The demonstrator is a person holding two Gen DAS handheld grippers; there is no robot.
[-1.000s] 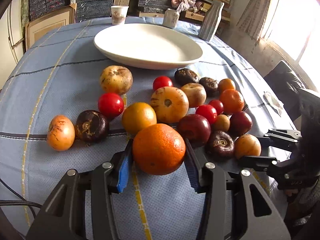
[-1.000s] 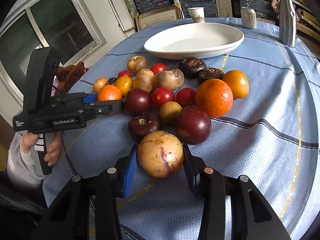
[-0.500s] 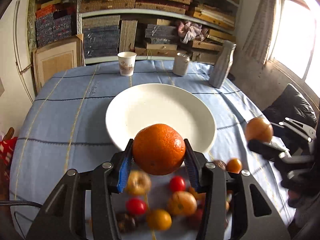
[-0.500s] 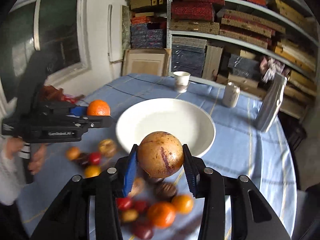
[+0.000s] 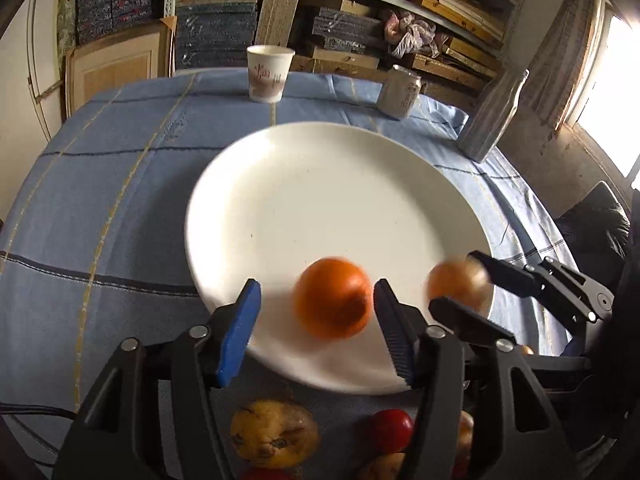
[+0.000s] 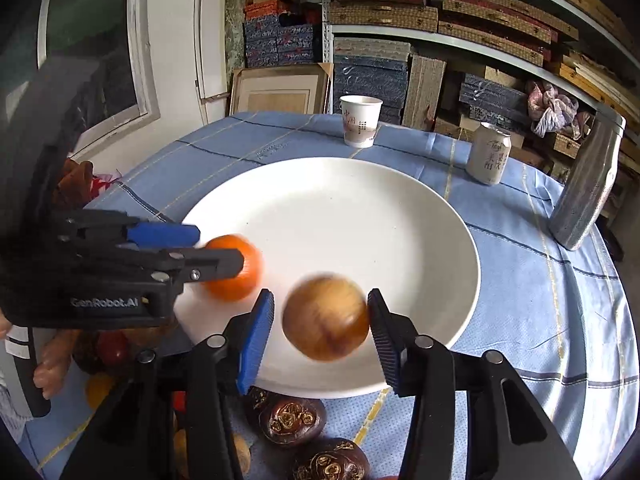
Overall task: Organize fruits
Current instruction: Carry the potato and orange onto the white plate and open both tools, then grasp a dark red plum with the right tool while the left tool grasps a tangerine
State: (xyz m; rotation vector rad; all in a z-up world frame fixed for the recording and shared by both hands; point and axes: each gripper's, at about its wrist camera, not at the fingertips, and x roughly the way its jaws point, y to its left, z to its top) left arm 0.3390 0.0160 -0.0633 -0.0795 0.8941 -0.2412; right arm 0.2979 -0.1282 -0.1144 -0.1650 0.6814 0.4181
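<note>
Two hand-held grippers, jaws just spread, flank a round orange and a smooth brownish fruit over a glossy white plate.

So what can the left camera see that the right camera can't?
Only the left wrist view shows the yellowish spotted fruit and red fruit on the cloth below the plate, and a bright window at the far right.

Only the right wrist view shows two dark brown fruits near the plate's front edge, and a hand holding the left claw's handle.

Both show the white plate, the paper cup, the can, the orange between the left claw's parted pads, and the brown fruit between the right claw's parted pads.
</note>
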